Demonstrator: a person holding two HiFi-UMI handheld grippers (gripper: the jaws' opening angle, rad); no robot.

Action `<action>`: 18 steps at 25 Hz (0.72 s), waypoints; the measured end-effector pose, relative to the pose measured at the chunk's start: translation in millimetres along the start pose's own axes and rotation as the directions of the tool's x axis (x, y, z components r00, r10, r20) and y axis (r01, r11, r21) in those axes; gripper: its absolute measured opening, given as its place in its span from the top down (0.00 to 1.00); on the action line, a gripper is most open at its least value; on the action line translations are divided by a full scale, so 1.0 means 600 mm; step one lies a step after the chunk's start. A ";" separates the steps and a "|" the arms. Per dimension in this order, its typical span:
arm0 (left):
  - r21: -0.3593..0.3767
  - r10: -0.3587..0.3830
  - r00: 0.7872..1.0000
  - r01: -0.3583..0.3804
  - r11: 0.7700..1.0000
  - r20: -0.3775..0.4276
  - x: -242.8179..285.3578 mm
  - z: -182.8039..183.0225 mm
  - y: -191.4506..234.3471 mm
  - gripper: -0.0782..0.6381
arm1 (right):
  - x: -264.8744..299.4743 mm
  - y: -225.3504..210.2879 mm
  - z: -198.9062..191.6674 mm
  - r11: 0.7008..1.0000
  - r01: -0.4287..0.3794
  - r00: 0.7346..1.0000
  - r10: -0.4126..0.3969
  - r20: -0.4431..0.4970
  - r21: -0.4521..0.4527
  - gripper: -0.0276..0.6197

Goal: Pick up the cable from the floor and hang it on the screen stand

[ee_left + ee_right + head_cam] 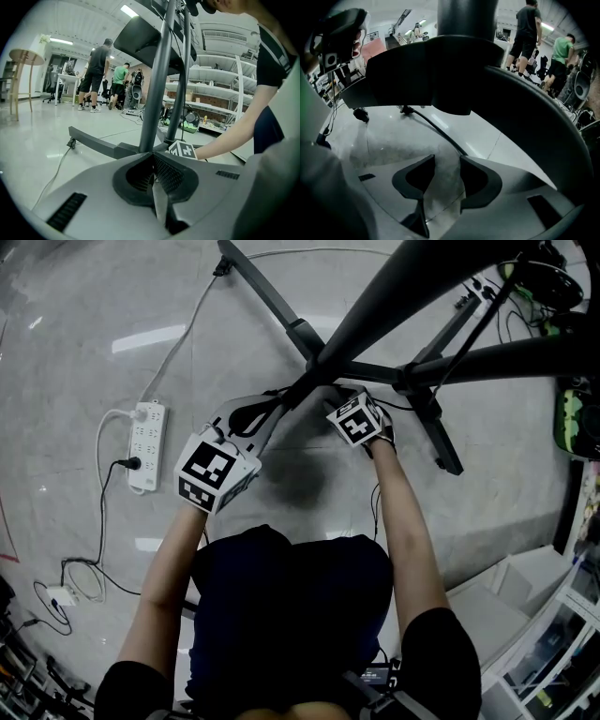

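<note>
Right gripper view: cable (436, 131) beyond tool (446, 163) (jaws apart).

Screen stand (412, 296) top cut off by the picture edge; cable (439, 131) end hidden behind right gripper (446, 163) jaw.

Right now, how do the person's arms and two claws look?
The left claw and right claw are light grey shells with black pads. Each carries a cube with black-and-white square markers. The person wears a dark short-sleeved top, forearms uncovered.
</note>
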State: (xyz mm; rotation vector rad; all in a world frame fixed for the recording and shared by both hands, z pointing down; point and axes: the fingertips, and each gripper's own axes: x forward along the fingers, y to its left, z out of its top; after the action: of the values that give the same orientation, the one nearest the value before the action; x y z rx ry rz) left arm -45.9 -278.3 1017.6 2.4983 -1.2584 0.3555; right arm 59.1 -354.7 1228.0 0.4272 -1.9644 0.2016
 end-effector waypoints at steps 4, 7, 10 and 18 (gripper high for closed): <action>-0.013 0.001 1.000 -0.001 1.000 0.008 -0.005 0.001 0.002 0.88 | -0.007 0.026 -0.021 0.998 -0.053 0.999 0.053 -0.012 0.046 0.69; -0.007 0.000 1.000 0.000 1.000 0.014 -0.004 0.003 -0.001 0.88 | -0.023 0.040 -0.027 0.999 -0.045 0.999 0.045 -0.002 -0.016 0.69; -0.005 -0.002 1.000 0.002 1.000 0.020 -0.005 0.005 -0.003 0.88 | -0.048 -0.006 -0.008 0.976 0.164 0.986 -0.156 0.063 -0.141 0.69; -0.009 -0.002 0.999 0.002 1.000 0.032 -0.011 0.004 -0.004 0.88 | -0.019 -0.070 -0.063 0.757 0.289 0.879 -0.452 -0.150 -0.587 0.69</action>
State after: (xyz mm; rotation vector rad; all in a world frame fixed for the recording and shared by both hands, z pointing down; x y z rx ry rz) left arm -47.8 -273.3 1012.6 2.5071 -1.2669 0.3100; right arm 111.5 -378.5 1231.2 0.3737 -1.5172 -0.5345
